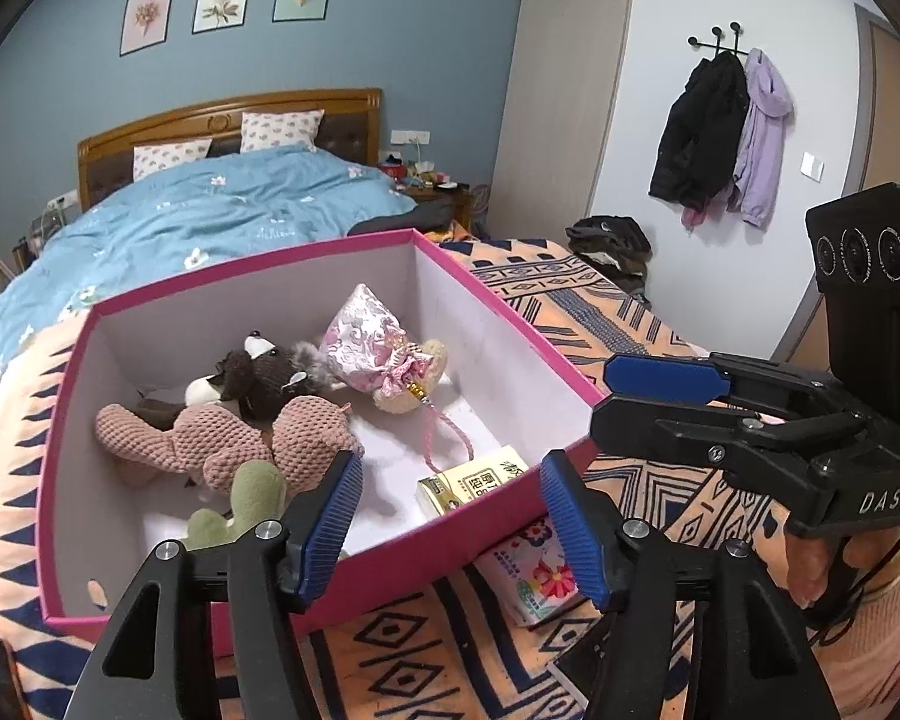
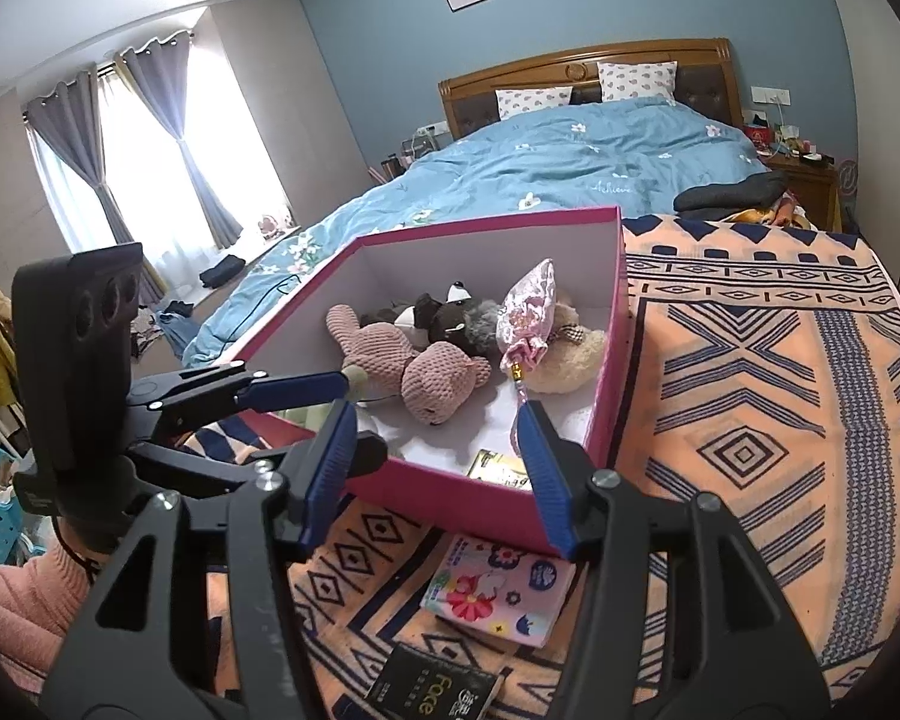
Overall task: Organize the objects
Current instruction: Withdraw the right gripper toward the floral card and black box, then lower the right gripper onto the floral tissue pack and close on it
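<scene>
Hovering above the near edge of the box (image 1: 510, 324), the left gripper (image 1: 450, 516) has its jaws spread wide and holds nothing. The right gripper (image 2: 438, 474) is likewise wide apart and empty, just near of the box wall. Inside the box lie a pink bear (image 1: 222, 438), a dark plush (image 1: 258, 375), a pouch (image 1: 369, 339), a green toy (image 1: 240, 504) and a yellow carton (image 1: 471, 480). A tissue pack (image 2: 498, 594) lies on the blanket (image 2: 750, 408) outside the box, touching its near wall, below and between the right gripper's fingers. A black packet (image 2: 432, 690) lies nearer still.
</scene>
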Demonstrator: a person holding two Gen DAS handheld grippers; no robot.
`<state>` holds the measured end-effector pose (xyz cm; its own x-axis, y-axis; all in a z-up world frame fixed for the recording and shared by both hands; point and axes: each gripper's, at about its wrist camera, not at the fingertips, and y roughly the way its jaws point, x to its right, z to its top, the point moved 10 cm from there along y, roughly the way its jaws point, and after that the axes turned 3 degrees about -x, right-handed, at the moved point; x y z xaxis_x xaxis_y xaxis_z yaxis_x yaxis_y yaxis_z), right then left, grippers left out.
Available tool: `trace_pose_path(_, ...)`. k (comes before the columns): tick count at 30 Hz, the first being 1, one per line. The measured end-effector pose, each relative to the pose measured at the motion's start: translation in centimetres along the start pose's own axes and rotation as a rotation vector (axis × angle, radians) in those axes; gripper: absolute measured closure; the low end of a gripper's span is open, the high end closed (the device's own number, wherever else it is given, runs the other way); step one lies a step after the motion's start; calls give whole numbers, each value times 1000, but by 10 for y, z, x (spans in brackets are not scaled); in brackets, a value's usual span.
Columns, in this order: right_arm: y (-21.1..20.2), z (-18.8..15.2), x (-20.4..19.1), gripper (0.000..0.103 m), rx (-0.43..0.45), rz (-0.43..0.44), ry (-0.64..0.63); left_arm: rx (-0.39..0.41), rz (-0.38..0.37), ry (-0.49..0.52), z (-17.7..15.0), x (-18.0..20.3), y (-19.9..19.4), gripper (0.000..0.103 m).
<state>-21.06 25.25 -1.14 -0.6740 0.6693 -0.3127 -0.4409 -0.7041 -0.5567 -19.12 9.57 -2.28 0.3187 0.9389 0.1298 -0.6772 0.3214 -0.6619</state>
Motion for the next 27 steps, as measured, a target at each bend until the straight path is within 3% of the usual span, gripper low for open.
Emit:
trace_pose_path(13, -20, -28, 11, 45, 6, 4, 40, 39, -45, 15, -25, 14, -23, 36)
trace_pose_path(22, 15, -84, 44, 45, -140, -16, 143, -99, -101, -18, -72, 29, 16, 36)
trace_pose_path(27, 27, -96, 50, 45, -175, -13, 167, -165, -123, -55, -84, 30, 38, 39)
